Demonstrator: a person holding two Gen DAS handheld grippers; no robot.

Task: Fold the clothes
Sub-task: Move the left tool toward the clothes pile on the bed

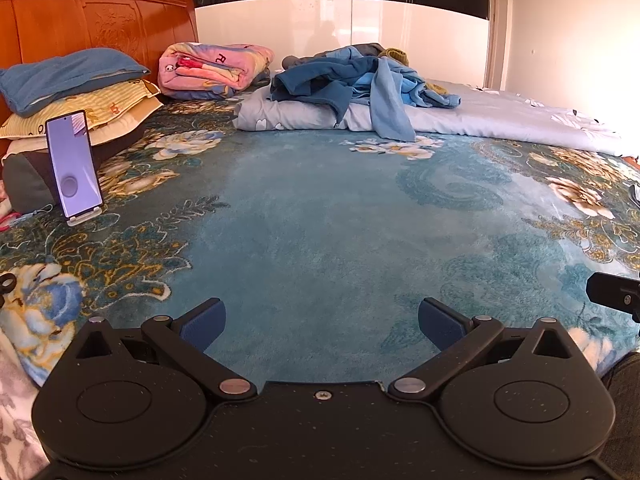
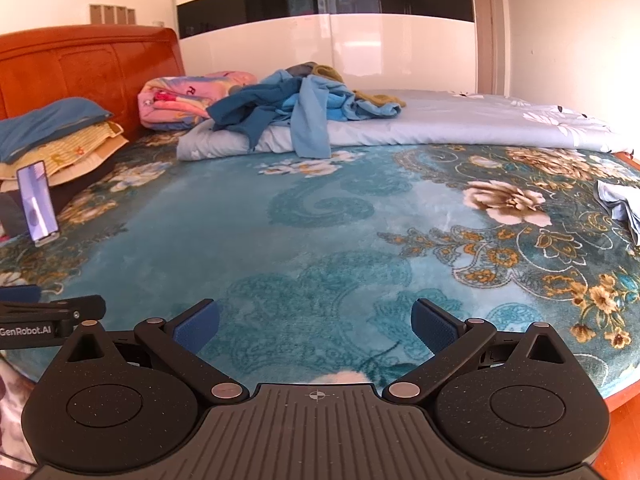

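Both hand-held grippers, left [image 1: 322, 322] and right [image 2: 315, 322], spread wide, empty, over teal floral blanket [image 1: 320, 216]; blue clothes pile [image 1: 360, 76] far ahead.

The bed [image 2: 304, 216] wears a teal floral blanket [image 1: 320, 216]. Far ahead of the tools lie a pale quilt [image 2: 440, 124] (heaped with blue clothes [image 2: 296, 108]), a pink folded blanket [image 1: 212, 68], stacked pillows [image 1: 80, 96] and a propped phone [image 1: 74, 164] to the left.

Pale garment [image 2: 622, 208] cut by right edge, phone [image 1: 74, 164] screen unreadable.
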